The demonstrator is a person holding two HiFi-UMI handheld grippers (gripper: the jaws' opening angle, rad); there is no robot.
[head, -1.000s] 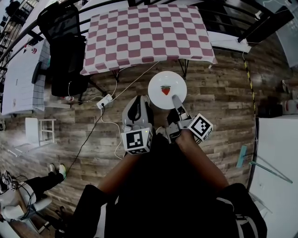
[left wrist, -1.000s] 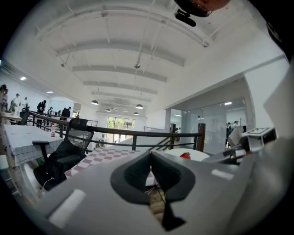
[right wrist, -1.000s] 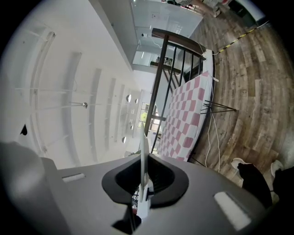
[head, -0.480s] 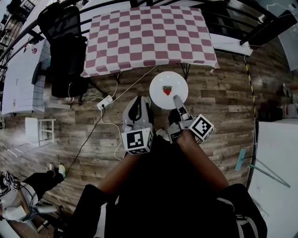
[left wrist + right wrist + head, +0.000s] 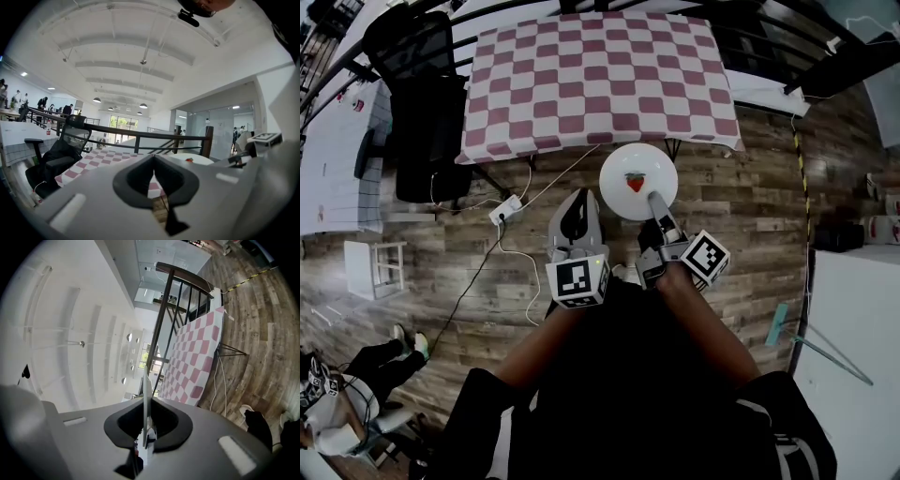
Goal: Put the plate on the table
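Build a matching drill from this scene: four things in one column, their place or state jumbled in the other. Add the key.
1. plate
2. table
3. left gripper
4. office chair

A. shut, nothing between its jaws
B. black, left of the table in the head view
C. covered with a pink-and-white checked cloth
D. white, clamped by its rim in the right gripper

Pairs: 1-D, 2-C, 3-A, 4-B
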